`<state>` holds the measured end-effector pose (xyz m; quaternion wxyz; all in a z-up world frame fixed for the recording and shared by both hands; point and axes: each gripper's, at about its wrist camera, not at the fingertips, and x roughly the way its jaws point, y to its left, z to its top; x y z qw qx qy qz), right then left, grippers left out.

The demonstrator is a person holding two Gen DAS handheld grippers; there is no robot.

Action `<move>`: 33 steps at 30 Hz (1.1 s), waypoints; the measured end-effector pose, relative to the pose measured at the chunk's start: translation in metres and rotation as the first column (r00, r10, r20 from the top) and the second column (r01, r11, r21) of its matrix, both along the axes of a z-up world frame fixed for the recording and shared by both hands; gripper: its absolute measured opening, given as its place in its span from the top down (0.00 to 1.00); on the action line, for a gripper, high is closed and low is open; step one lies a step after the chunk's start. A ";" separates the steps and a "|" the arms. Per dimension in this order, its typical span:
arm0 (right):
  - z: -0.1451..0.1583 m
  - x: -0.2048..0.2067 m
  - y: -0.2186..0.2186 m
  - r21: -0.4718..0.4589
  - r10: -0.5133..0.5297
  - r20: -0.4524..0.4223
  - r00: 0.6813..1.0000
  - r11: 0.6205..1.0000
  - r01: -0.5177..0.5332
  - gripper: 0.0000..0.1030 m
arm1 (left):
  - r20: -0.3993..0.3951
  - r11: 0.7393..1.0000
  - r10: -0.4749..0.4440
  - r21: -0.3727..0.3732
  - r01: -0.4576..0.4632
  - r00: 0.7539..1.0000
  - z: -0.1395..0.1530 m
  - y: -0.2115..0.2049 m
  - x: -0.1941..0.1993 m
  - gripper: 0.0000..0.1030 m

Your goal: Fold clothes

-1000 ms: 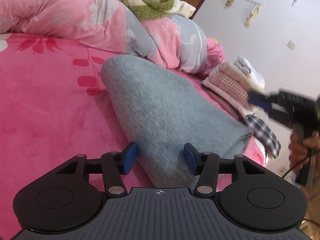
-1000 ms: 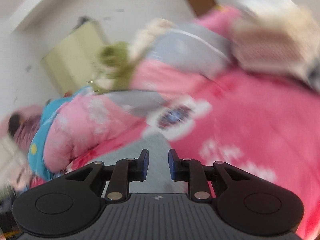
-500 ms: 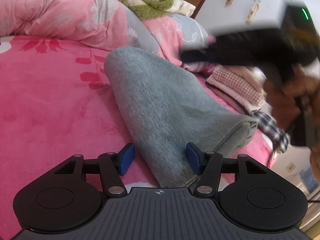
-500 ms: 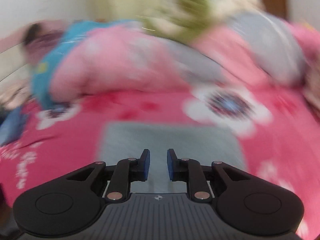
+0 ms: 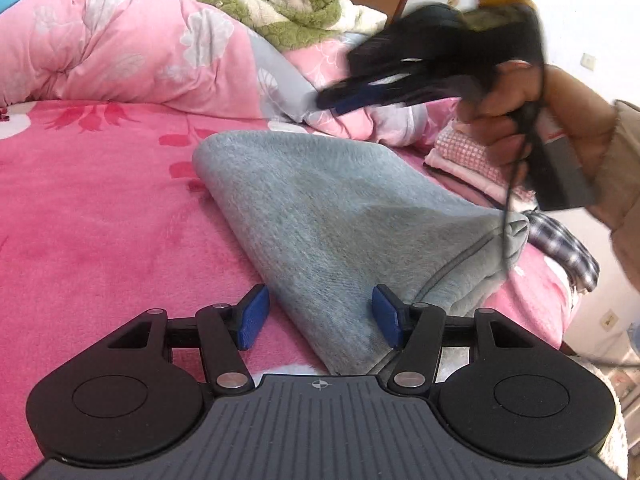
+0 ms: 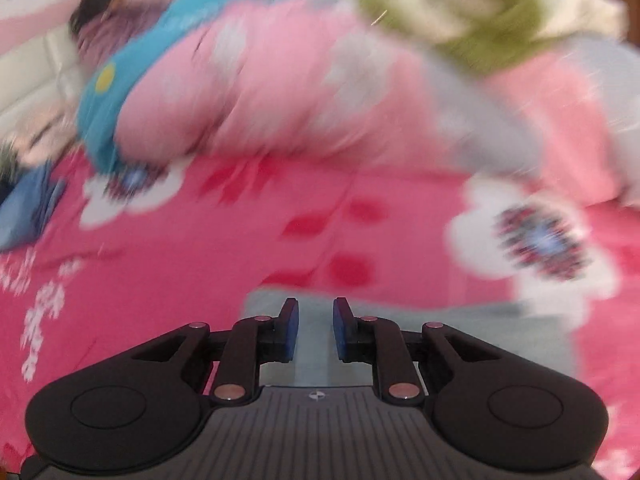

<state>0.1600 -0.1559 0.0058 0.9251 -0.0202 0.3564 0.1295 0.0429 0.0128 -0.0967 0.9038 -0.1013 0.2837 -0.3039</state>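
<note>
- Folded grey garment (image 5: 332,216) lay on the pink floral bed cover (image 5: 100,216), toward the bed's right edge; 1 narrow end pointed at the piled pink quilt (image 5: 132,44) along the far side, the wide seamed end sat nearest the right edge.
- L gripper (image 5: 320,322) was spread wide, 2 blue pads either side of the garment's near corner. R-hand pad looked against the fabric, L-hand pad sat apart over bare cover. No grip on anything.
- R gripper (image 5: 340,100) hung in the air above the garment's far end, blurred in L wrist view; a hand (image 5: 516,120) w/ a tan sleeve (image 5: 624,168) held its handle.
- R wrist view: R gripper (image 6: 316,330) had jaws partly open, narrow gap btwn pads, nothing in them. Grey garment (image 6: 440,332) sat under and beyond the tips; cannot tell if touching. View heavily blurred.
- Green fleece item (image 5: 288,12) lay atop the quilt.
- Stack of folded clothes (image 5: 472,160) (pink check on top, plaid below) sat by the bed's right edge, just beside the garment.
</note>
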 end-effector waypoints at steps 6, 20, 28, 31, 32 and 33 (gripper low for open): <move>-0.014 0.020 -0.071 -0.059 -0.269 -0.055 0.962 0.962 0.266 0.82 | -0.006 1.000 -0.005 -0.017 0.005 1.000 0.001 0.001 0.002 0.44; 0.004 -0.095 -0.133 0.123 -0.279 0.015 0.960 0.954 0.275 0.82 | -0.030 0.994 -0.011 -0.107 0.008 0.999 -0.005 0.013 0.007 0.43; -0.041 -0.143 -0.157 0.364 -0.436 -0.021 0.900 0.835 0.413 0.80 | 0.049 0.977 0.082 -0.199 -0.071 0.995 -0.001 0.041 -0.017 0.43; -0.033 -0.176 -0.147 0.442 -0.398 0.015 0.917 0.825 0.351 0.80 | 0.107 0.986 0.068 -0.156 -0.050 0.992 0.006 0.045 -0.035 0.43; -0.031 -0.188 -0.142 0.463 -0.376 0.022 0.926 0.825 0.324 0.80 | 0.127 0.990 0.055 -0.138 -0.037 0.990 0.007 0.045 -0.041 0.43; -0.034 -0.198 -0.136 0.484 -0.350 0.021 0.937 0.823 0.297 0.80 | 0.145 0.993 0.040 -0.119 -0.023 0.989 0.009 0.044 -0.047 0.43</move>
